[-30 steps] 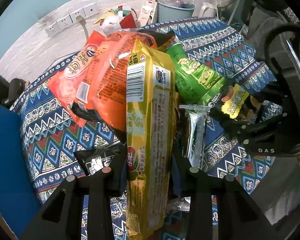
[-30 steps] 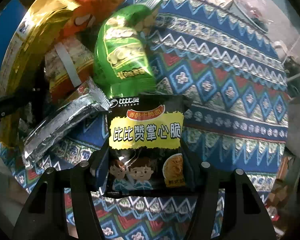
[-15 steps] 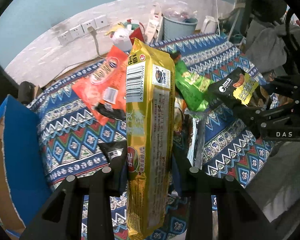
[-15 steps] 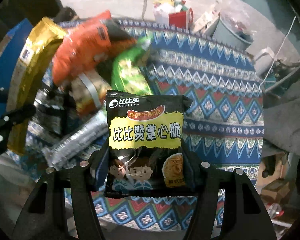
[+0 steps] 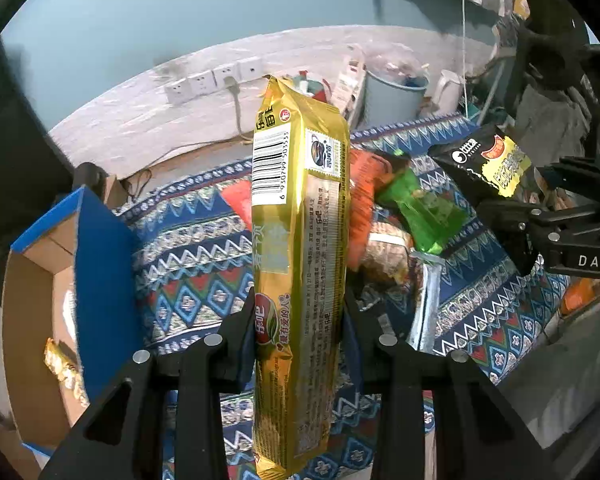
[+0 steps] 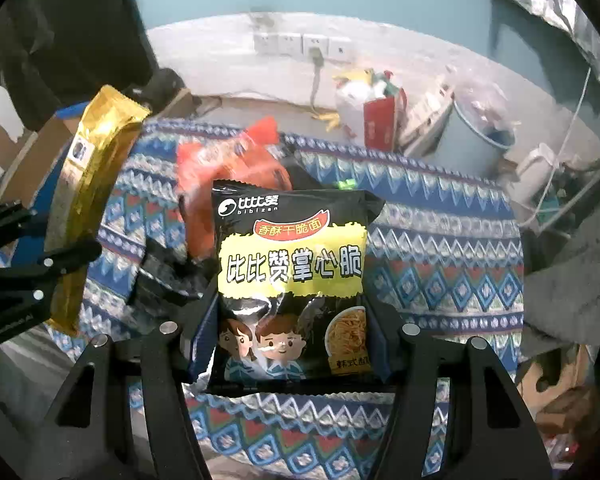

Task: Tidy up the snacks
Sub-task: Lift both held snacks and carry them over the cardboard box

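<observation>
My left gripper (image 5: pixel 300 332) is shut on a long gold biscuit pack (image 5: pixel 300 240), which stands upright above the patterned cloth (image 5: pixel 188 240). Held in my right gripper (image 6: pixel 292 332) is a black noodle-snack bag (image 6: pixel 292 272) with a yellow label, lifted clear of the cloth (image 6: pixel 440 260). Each view shows the other hand's load: the black bag (image 5: pixel 488 160) at the right, the gold pack (image 6: pixel 88 200) at the left. On the cloth lie an orange bag (image 6: pixel 228 164), a green bag (image 5: pixel 424 208) and a silver stick pack (image 5: pixel 426 300).
An open cardboard box (image 5: pixel 40 300) with blue flaps stands left of the cloth and has a gold wrapper inside. Behind the cloth are a grey bin (image 6: pixel 476 140), a red bag (image 6: pixel 380 120), wall sockets (image 6: pixel 300 44) and a cable.
Both grippers have risen with their packs, so the cloth and snack pile look smaller and farther. The cardboard box has come into the left wrist view.
</observation>
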{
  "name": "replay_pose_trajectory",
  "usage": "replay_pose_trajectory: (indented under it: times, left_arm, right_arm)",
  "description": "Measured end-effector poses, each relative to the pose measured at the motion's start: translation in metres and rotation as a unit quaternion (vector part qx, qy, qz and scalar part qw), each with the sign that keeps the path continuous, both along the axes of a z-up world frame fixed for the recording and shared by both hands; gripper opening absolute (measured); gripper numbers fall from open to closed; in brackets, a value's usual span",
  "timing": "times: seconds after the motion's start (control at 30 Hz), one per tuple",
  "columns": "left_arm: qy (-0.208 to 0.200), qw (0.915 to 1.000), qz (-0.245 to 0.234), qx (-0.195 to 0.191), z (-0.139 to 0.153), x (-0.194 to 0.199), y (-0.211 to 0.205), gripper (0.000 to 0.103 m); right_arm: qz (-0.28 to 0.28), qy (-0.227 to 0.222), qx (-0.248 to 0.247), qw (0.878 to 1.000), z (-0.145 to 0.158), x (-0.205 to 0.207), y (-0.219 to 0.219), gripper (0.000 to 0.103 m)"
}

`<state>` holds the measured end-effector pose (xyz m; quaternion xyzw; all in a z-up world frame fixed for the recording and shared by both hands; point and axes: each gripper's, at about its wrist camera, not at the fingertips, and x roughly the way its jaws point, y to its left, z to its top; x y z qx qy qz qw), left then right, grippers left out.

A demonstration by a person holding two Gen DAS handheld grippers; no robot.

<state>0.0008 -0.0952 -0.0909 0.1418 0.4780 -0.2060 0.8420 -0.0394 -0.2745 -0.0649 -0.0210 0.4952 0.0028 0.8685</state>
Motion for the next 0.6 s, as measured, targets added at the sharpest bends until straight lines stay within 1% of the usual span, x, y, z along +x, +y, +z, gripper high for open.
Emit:
replay_pose_trajectory:
  times: [0.1,0.3,0.6]
  left_arm:
    - [-0.012,0.9999,0.011,0.0,0.006,0.002,0.01,0.037]
    - [-0.009,0.9993,0.032,-0.014,0.015,0.007,0.028,0.037]
    - [-0.025,0.9973,0.064,-0.026,0.027,0.014,0.061,0.037]
  right_arm:
    - [0.005,-0.01,0.0,1.0,0.006,0.005,0.007,0.062]
    - [0.013,-0.025,0.008,1.0,0.014,0.015,0.023,0.062]
    - [0.032,-0.039,0.019,0.999,0.022,0.038,0.057,0.062]
